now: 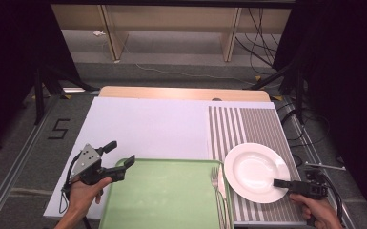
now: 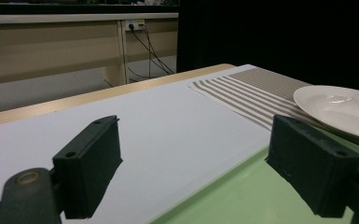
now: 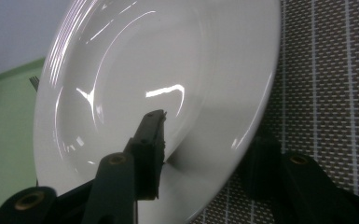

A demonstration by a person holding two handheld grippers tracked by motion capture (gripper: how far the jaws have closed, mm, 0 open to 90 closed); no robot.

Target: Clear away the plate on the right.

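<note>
The white plate [image 3: 168,84] is being straddled at its near rim by the right gripper [image 3: 205,154], one jaw over the rim, one beneath on the striped mat [image 3: 326,93]; contact cannot be told. Farther left, the left gripper [image 1: 117,160] is being held spread over the green tray [image 1: 167,195]; a fork [image 1: 215,186] is lying at the tray's right edge.

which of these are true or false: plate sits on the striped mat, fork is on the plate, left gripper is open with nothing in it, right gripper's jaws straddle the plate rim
1. The white plate sits on the striped mat: true.
2. The fork lies on the plate: false, it lies on the green tray beside the plate.
3. The left gripper is open with nothing between its jaws: true.
4. The right gripper has one jaw over the plate's rim and one under it: true.
</note>
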